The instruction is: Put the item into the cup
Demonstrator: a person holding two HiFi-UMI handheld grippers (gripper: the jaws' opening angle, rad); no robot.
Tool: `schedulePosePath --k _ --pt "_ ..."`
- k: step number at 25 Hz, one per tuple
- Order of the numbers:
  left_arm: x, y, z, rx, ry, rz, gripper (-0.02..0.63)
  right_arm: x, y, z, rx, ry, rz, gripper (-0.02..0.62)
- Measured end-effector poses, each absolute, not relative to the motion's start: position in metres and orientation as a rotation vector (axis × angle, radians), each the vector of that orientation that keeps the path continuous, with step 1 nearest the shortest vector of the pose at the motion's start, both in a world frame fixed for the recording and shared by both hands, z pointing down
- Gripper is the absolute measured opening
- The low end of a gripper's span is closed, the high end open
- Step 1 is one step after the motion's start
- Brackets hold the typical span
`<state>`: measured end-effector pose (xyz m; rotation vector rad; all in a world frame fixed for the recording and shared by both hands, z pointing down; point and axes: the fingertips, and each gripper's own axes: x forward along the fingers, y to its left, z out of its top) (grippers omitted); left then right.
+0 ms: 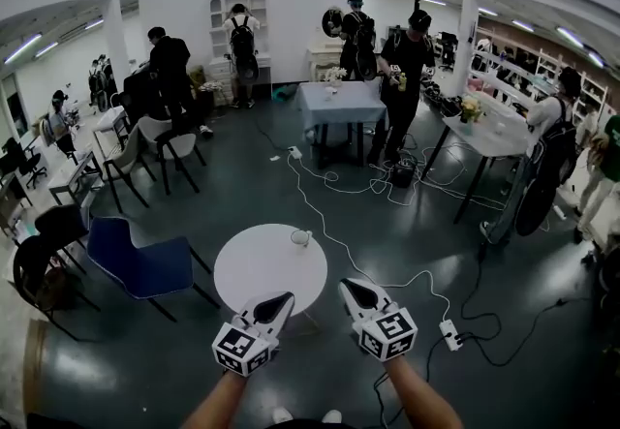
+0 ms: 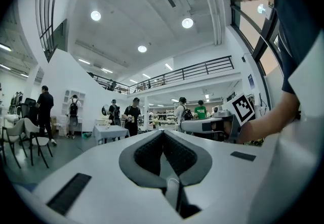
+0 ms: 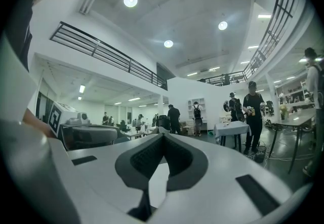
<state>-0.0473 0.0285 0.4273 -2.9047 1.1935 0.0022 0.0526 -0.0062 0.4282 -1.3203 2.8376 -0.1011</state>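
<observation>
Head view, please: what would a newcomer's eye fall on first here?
The round white table at centre, with a small cup near its far edge. Just below it, the left hand-held gripper and right hand-held gripper point toward it, jaws together and empty. A blue chair stands to the table's left.

White table [image 1: 254,274], white cup [image 1: 301,238], blue chair [image 1: 136,262].

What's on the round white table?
On the table, only a small cup near the far edge; its inside can't be told. The left gripper covers part of the near rim.
</observation>
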Motion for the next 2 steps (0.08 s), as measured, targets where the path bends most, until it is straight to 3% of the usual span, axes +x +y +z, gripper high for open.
schedulePosePath --k 2 --pt "-0.0505 0.0307 0.4248 -2.903 1.19 0.006 0.017 0.0492 -0.0038 0.427 -1.326 2.836 -0.102 0.015"
